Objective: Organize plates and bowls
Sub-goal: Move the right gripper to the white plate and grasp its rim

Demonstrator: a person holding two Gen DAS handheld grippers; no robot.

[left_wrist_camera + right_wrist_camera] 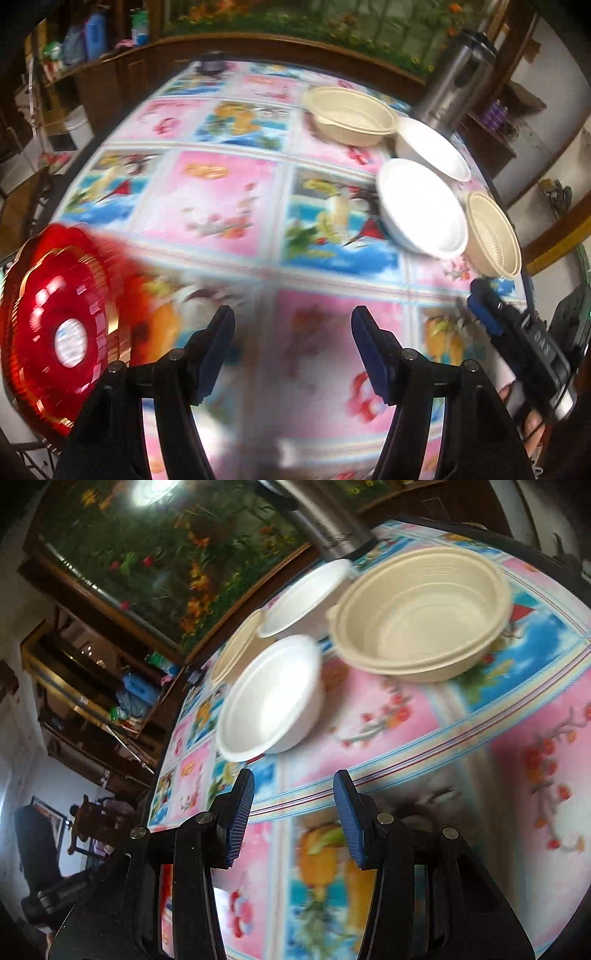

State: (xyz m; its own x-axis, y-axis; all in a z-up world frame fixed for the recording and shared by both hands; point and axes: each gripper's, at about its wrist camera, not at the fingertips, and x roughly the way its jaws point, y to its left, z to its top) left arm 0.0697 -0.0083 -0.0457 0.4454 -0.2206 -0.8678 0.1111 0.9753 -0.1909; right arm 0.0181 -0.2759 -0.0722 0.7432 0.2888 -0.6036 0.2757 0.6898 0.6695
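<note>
A stack of red plates point(62, 332) with gold rims sits at the table's left edge, left of my left gripper point(293, 325), which hangs open over the tablecloth with nothing between its fingers. Far right stand a cream bowl point(349, 116), two white bowls point(421, 208) point(432, 147) and another cream bowl point(493, 236). In the right wrist view my right gripper point(293, 801) is open and empty, just short of the near white bowl point(273, 698). Behind that are the large cream bowl point(421, 613), a second white bowl point(303, 598) and a cream bowl point(236, 650) partly hidden.
A flowered pink and blue tablecloth point(221, 206) covers the table. A steel flask point(458, 77) stands at the far right corner, behind the bowls. The other gripper's blue-tipped finger point(487, 314) shows at the right edge. Wooden shelves and a floral picture line the walls.
</note>
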